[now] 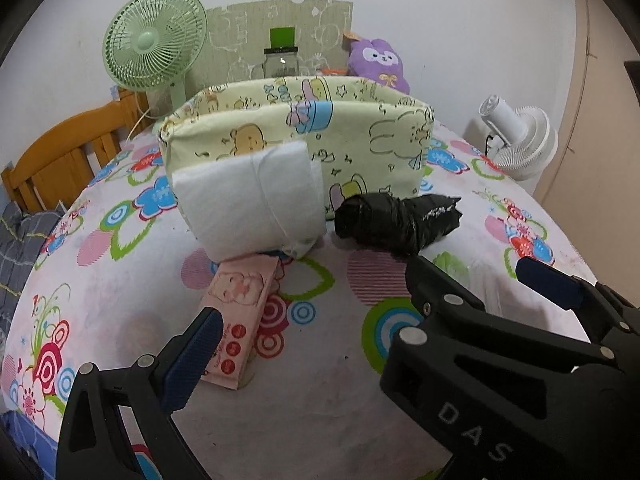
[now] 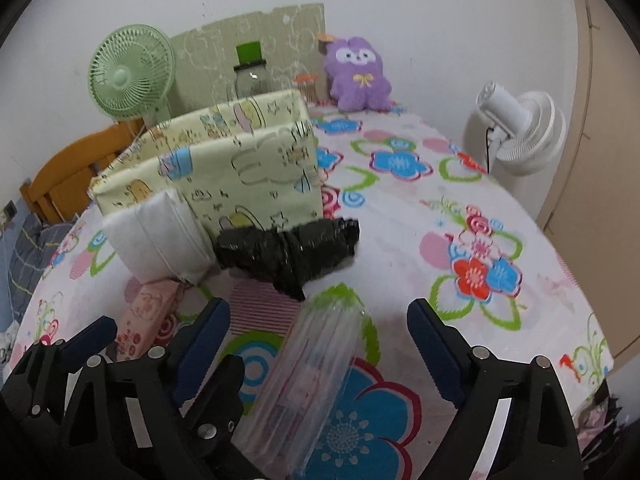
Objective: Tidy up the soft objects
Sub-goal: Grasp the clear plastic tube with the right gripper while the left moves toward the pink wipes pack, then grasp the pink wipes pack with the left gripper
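A yellow cartoon-print fabric bin (image 1: 344, 136) (image 2: 256, 172) stands on the flowered table. A white folded pad (image 1: 248, 200) (image 2: 160, 236) leans against its front. A black plastic bundle (image 1: 396, 218) (image 2: 288, 252) lies beside the pad. A pink tissue pack (image 1: 240, 320) (image 2: 148, 316) lies in front of the pad. A clear plastic packet (image 2: 304, 384) lies between my right gripper's fingers. My left gripper (image 1: 368, 316) is open, above the table near the pink pack. My right gripper (image 2: 320, 352) is open around the clear packet, not closed on it.
A green fan (image 1: 156, 40), a jar with a green lid (image 1: 282, 60) and a purple plush toy (image 1: 376, 64) stand behind the bin. A white fan (image 1: 520, 140) is at the right edge. A wooden chair back (image 1: 68, 156) is at the left.
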Demonstrator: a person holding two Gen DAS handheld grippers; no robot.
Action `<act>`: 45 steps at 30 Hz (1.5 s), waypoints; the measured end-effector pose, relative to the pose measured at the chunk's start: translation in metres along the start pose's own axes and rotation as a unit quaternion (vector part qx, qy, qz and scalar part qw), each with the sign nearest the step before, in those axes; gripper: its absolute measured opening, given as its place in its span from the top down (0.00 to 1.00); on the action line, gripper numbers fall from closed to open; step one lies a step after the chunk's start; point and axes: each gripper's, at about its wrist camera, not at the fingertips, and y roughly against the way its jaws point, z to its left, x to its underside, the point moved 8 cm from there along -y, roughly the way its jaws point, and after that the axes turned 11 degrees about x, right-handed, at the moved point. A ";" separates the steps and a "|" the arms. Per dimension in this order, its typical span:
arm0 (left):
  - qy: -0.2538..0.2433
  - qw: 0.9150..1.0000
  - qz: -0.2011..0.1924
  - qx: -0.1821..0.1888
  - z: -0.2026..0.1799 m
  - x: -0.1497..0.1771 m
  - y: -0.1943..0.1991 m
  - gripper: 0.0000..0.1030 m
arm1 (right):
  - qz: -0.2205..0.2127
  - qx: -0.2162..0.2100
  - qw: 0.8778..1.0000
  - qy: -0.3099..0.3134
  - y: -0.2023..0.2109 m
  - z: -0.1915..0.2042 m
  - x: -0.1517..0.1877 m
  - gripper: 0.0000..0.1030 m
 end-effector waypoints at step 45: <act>0.049 0.999 -0.006 -0.015 0.058 -0.016 -0.003 0.08 | -0.006 -0.065 0.997 0.036 0.001 0.062 -0.021 0.77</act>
